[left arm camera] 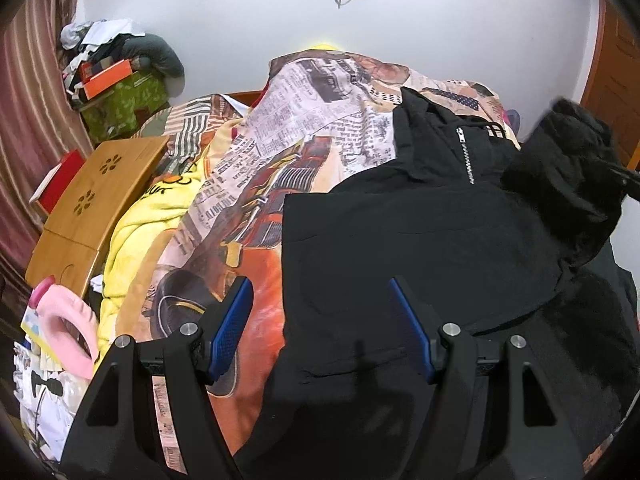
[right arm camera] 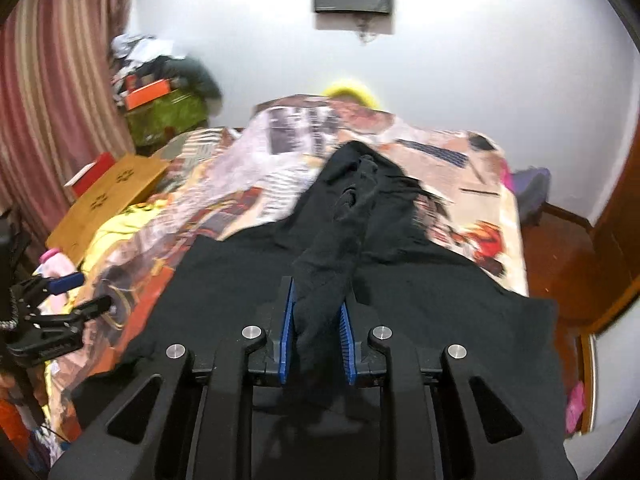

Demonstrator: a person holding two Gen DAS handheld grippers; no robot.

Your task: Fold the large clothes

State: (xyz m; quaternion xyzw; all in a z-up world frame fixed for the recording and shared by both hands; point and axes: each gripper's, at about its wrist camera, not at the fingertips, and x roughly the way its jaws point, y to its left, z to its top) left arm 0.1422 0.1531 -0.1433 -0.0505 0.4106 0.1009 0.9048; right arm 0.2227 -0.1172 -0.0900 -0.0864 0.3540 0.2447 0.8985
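A large black zip jacket (left arm camera: 420, 232) lies spread on the bed, collar and silver zipper (left arm camera: 466, 156) toward the far end. My left gripper (left arm camera: 322, 312) is open and empty, hovering just above the jacket's left edge. My right gripper (right arm camera: 316, 320) is shut on a bunched black fold of the jacket (right arm camera: 332, 264), likely a sleeve, lifted above the garment's body (right arm camera: 240, 276). That lifted fold shows at the right in the left wrist view (left arm camera: 568, 184). The left gripper also shows at the left edge of the right wrist view (right arm camera: 60, 292), jaws apart.
The bed carries a newspaper-print sheet (left arm camera: 304, 120) and a yellow blanket (left arm camera: 148, 216). A wooden lap table (left arm camera: 92, 200) and a pink pillow (left arm camera: 68, 320) sit at the left. Cluttered boxes (left arm camera: 116, 92) stand by the curtain. A wooden door (right arm camera: 616, 220) is at right.
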